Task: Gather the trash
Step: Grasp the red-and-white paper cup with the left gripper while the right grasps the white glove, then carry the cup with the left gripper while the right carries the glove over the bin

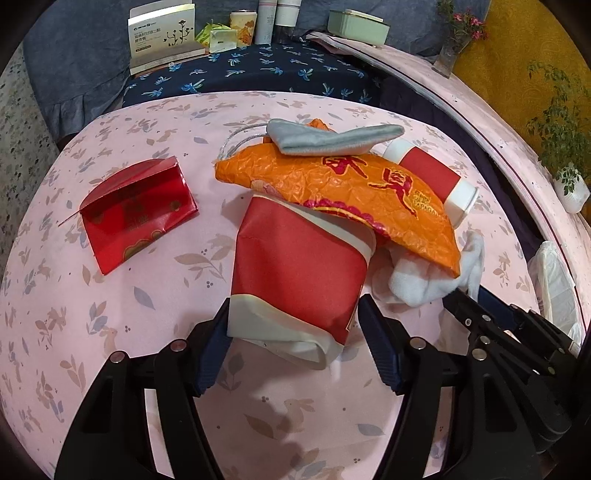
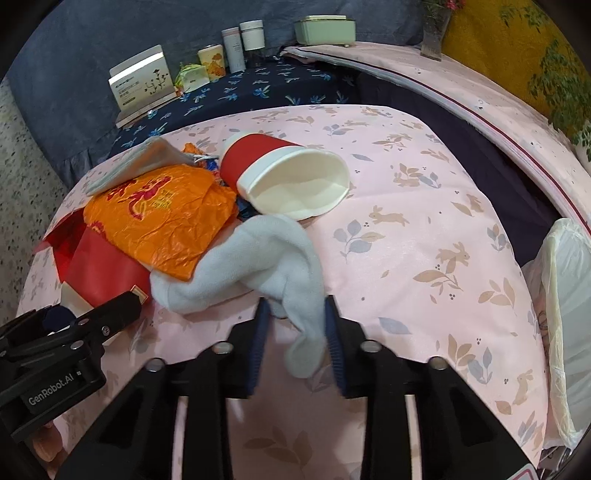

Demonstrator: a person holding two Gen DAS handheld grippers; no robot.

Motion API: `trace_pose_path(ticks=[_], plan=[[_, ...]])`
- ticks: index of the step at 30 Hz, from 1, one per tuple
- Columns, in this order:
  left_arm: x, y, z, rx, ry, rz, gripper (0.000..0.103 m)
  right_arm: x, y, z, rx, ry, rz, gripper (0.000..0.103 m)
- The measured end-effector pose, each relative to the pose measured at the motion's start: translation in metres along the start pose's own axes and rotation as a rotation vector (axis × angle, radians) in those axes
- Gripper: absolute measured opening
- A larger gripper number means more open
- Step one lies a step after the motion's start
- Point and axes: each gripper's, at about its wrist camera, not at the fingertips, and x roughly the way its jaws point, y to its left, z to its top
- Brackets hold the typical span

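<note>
on the pink rabbit-print cloth (image 1: 155, 302), a heap of rubbish and laundry. largest in it, the orange plastic bag (image 1: 343, 184), crumpled, lay across the middle of the pile and served as landmark here. under the near edge of the bag, a crushed red-and-white paper cup (image 1: 295, 273), on its side, base end between the fingers of the left gripper (image 1: 291, 343); pads at both flanks of the cup, pinching it. behind the bag, on its far right, a second red-and-white cup (image 2: 288, 177), also on its side, open mouth turned toward the right wrist camera. to the left of the bag, well apart, a folded red foil wrapper (image 1: 136, 210), propped open like a tent. on top of the bag's far edge, a grey folded cloth (image 1: 332, 138). at the bag's near right corner, a white sock (image 2: 258, 266), part tucked beneath the bag, its loose end drooped between the fingers of the right gripper (image 2: 295, 343), narrowed and pressed on that end. beyond the bag, on a dark blue patterned cloth (image 1: 258, 72), a white printed box (image 1: 162, 35), tins and bottles.
</note>
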Motion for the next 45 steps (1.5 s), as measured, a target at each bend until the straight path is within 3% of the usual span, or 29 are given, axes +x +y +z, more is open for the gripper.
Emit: trace_pose_path(ticks=[5, 19, 35, 45], plan=[[-0.009, -0.001, -0.004, -0.015, -0.007, -0.004, 0.062, -0.010, 0.001, -0.003, -0.002, -0.002, 0.020, 0.008], [-0.061, -0.030, -0.018, 0.011, -0.072, -0.042, 0.062, -0.089, -0.020, -0.006, 0.034, -0.150, 0.015, 0.007], [-0.110, -0.128, -0.026, 0.159, -0.135, -0.141, 0.062, -0.164, -0.097, -0.018, 0.157, -0.280, -0.048, 0.006], [-0.118, -0.195, -0.032, 0.268, -0.141, -0.195, 0.062, -0.193, -0.156, -0.036, 0.246, -0.321, -0.112, 0.006]])
